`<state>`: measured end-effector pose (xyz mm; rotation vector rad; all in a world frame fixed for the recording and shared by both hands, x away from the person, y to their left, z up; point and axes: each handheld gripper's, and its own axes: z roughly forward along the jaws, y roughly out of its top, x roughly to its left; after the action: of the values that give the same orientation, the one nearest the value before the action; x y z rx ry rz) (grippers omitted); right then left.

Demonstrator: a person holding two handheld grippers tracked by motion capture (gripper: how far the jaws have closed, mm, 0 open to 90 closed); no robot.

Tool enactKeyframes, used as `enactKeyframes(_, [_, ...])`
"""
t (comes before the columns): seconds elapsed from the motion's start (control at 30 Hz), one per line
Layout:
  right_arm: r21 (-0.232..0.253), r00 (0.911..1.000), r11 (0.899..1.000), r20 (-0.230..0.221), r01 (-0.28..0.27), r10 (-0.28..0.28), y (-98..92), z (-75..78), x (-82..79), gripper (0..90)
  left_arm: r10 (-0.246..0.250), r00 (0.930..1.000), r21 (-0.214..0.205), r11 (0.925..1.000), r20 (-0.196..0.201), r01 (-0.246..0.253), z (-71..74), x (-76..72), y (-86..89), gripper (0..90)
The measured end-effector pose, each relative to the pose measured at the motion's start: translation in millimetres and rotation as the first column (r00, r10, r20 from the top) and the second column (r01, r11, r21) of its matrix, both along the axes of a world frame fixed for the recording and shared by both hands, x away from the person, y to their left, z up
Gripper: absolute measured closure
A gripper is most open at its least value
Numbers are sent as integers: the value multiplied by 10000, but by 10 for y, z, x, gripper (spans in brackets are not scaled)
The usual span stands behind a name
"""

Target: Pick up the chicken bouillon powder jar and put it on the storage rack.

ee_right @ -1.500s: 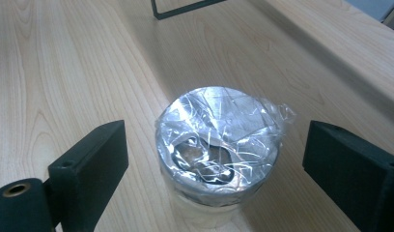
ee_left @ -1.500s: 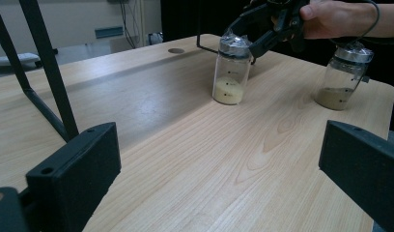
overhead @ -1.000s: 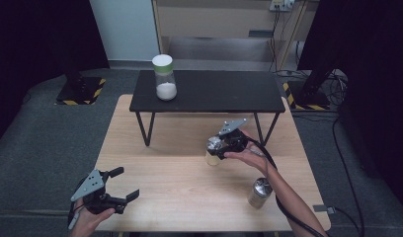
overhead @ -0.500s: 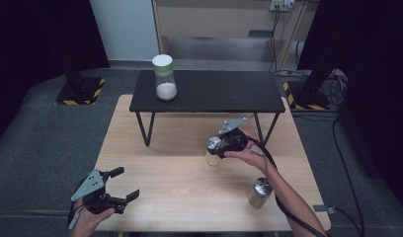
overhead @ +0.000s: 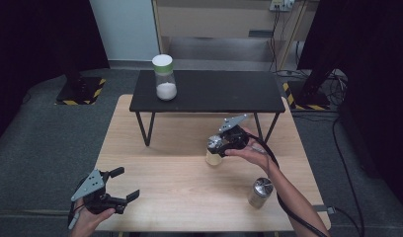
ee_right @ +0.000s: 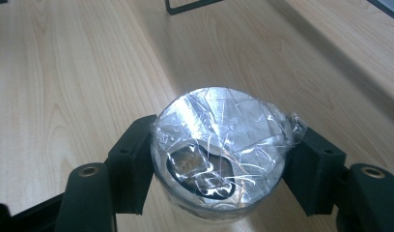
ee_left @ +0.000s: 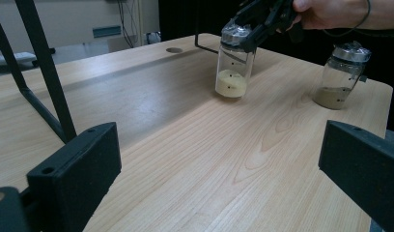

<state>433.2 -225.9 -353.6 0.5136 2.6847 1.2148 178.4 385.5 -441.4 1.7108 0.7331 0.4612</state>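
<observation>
**Right gripper clamped on foil-capped jar, centre-right of table**

At centre-right of the high view, your right gripper [overhead: 220,144] pinches the small jar [overhead: 214,153] just below its foil-wrapped cap. The right gripper view confirms it: both black pads [ee_right: 131,162] press the neck from opposite sides, cap [ee_right: 219,140] squarely between them. The jar stands upright on the wooden table [overhead: 175,187], long axis vertical, pale powder settled in the bottom; the base appears to rest on the wood. The gripper approaches from the right and above, so any lift should run straight along that vertical axis.

Your left gripper [overhead: 121,186] sits at lower left of the high view, jaws spread, holding nothing, well apart from the jar. The right hand is plainly the working one.

A second foil-capped jar [overhead: 260,192] stands at lower right, near your right forearm; mind it in any sideways move. A white-lidded jar [overhead: 165,77] sits on the black shelf [overhead: 224,94], upper centre.
</observation>
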Motion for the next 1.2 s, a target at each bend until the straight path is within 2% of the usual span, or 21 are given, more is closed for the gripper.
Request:
enactKeyframes(0.33, [39, 9995, 9994, -26, -330, 330, 1, 286, -11, 350, -19, 10000, 14, 10000, 0, 19, 1, 1, -4, 5])
enactKeyframes(0.7, [-207, 9959, 9958, -110, -895, 893, 62, 671, -29, 350, -99, 9999, 35, 9999, -15, 99, 1, 10, -6, 7])
enactKeyframes(1.2, [-109, 9960, 9960, -157, -882, 880, 52, 1208, -44, 350, -145, 9999, 10, 9999, -69, 145, -2, 19, -5, 7])
